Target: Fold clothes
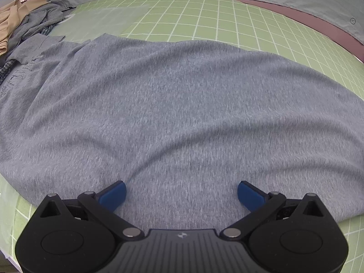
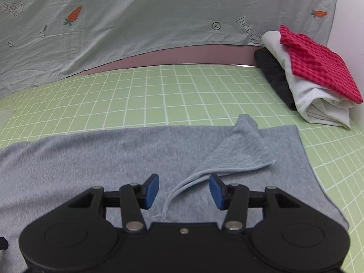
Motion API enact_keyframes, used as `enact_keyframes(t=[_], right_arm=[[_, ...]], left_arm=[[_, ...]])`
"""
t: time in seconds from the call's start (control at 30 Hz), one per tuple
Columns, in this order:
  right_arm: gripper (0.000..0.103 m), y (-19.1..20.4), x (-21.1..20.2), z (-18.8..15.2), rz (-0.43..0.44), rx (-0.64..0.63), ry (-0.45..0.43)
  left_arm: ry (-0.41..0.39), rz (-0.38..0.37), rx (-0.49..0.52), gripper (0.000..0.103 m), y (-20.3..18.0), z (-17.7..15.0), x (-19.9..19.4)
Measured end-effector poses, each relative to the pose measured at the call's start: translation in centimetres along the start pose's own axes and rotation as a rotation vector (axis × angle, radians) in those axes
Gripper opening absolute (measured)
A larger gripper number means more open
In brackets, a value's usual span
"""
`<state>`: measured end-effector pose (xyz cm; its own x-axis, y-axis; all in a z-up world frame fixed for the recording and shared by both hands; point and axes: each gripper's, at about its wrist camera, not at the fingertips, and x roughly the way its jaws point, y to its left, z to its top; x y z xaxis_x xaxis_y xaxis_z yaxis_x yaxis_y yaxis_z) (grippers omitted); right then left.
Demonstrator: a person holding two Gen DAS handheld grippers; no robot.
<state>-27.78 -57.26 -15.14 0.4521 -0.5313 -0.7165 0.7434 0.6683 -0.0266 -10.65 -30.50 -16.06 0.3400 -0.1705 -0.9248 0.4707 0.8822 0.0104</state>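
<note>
A grey knit garment [image 1: 182, 102] lies spread on the green grid mat [image 1: 204, 22], with soft wrinkles across it. Low over its near edge my left gripper [image 1: 181, 185] stands wide open, and nothing is between its blue pads. In the right wrist view the same grey garment [image 2: 91, 159] ends at a straight right edge. One corner flap [image 2: 241, 150] is turned back over it. My right gripper [image 2: 183, 178] is open, and the flap's loose hem [image 2: 179, 190] runs between its pads untouched.
Unfolded clothes in grey, tan and check [image 1: 29, 22] are piled at the mat's far left. A folded stack in red check, white and black [image 2: 307, 79] sits at the mat's right. A pale printed sheet [image 2: 136, 22] hangs behind the mat [image 2: 159, 91].
</note>
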Motion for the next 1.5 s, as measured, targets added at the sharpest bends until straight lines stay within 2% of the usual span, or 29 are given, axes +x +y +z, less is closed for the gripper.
enact_keyframes(t=[0.1,0.2,0.27,0.33,0.43,0.57,0.63,0.7,0.8,0.9,0.97,1.03,1.1,1.23,1.33,1.5], right_arm=[[0.048,0.9,0.5,-1.0,-0.006,0.001,0.038],[0.038,1.0,1.3,-1.6,-0.040,-0.005,0.065],[0.014,0.6,1.6,-1.8,-0.016,0.001,0.078],[0.003,0.2,1.5,-1.9,0.000,0.003,0.068],[0.003,-1.6,0.8,-1.7,0.008,0.049,0.052],[0.003,-6.6,-1.6,-0.8,-0.034,0.125,-0.012],[0.003,-9.9,-2.3,-0.6,-0.096,0.127,-0.035],[0.003,-14.1,-2.2,-0.9,-0.207,0.117,-0.032],[0.003,-20.4,-0.7,-2.2,-0.328,0.209,0.063],[0.005,-23.4,-0.7,-3.5,-0.366,0.272,0.096],[0.018,-23.4,-1.0,-3.9,-0.389,0.256,0.081],[0.021,-23.3,-1.0,-3.7,-0.373,0.276,0.062],[0.024,-22.9,-0.6,-3.0,-0.335,0.283,0.039],[0.045,-21.7,1.0,-0.7,-0.232,0.271,-0.002],[0.049,-21.0,2.8,1.4,-0.181,0.233,-0.014],[0.062,-21.2,5.0,2.7,-0.152,0.210,0.035]], left_arm=[[0.000,-0.009,0.020,0.103,0.0,-0.1,0.0],[0.000,-0.014,0.030,0.103,0.0,-0.1,0.0],[0.002,-0.016,0.033,0.103,0.0,-0.1,0.0],[0.006,-0.016,0.031,0.103,0.1,-0.1,0.0],[0.004,-0.012,0.023,0.103,0.0,-0.1,0.1],[0.002,-0.003,0.004,0.103,0.0,0.0,0.1],[0.003,0.004,-0.008,0.103,-0.1,0.1,0.2],[0.004,0.011,-0.017,0.103,-0.1,0.2,0.2],[0.008,0.015,-0.026,0.103,-0.1,0.3,0.2],[0.017,0.021,-0.037,0.103,-0.2,0.5,0.2],[0.026,0.026,-0.044,0.103,-0.2,0.6,0.3],[0.037,0.027,-0.048,0.103,-0.2,0.8,0.3],[0.049,0.026,-0.049,0.103,-0.1,1.0,0.4],[0.065,0.026,-0.057,0.103,-0.1,1.5,0.7],[0.070,0.029,-0.058,0.103,-0.2,2.1,0.9],[0.086,0.032,-0.068,0.103,-0.2,2.7,1.1]])
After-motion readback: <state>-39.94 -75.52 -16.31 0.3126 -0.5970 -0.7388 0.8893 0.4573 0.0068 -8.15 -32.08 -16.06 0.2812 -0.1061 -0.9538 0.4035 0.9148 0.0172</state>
